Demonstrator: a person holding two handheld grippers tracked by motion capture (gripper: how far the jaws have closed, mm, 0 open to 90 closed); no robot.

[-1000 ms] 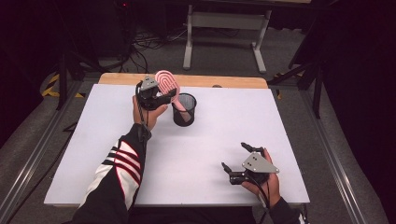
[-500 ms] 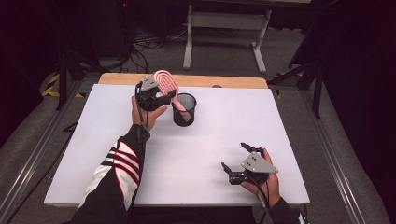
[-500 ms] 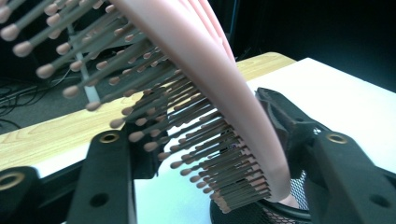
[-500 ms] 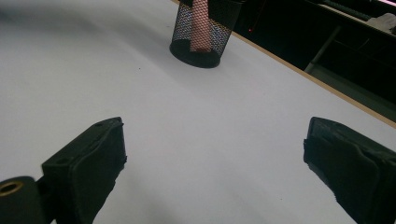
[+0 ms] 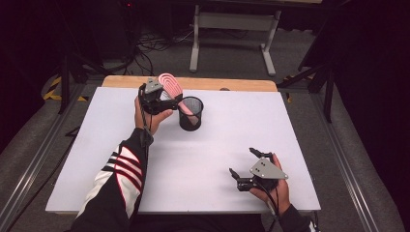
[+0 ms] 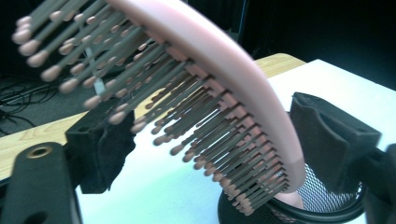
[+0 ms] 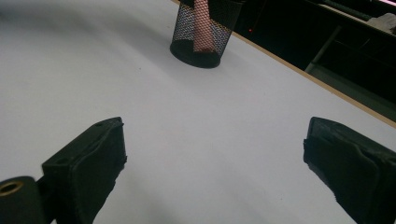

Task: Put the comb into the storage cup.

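The left gripper [image 5: 167,102] jaws have just been opening and stand wide around the pink hairbrush [image 6: 219,79], whose handle sits in the black mesh cup [image 5: 190,113] at its 3 o'clock. The left gripper view shows the bristles [image 6: 154,88] clear of both pads. The right gripper [image 5: 245,169], at 5 o'clock on the white worktop [image 5: 203,159], holds its jaws wide and empty.

A desk [image 5: 193,164] with a matt white top stands on grey floor [image 5: 300,58], and a strip of pale wooden edge [image 5: 232,84] shows along its far side at twelve o'clock. One thing stands directly on the white top: a black mesh cup [image 5: 190,113], upright, at about eleven o'clock from the desk's middle and near the far edge. In the right gripper view the same mesh cup [image 7: 201,35] rests flat on the white sheet, just inside the wooden edge
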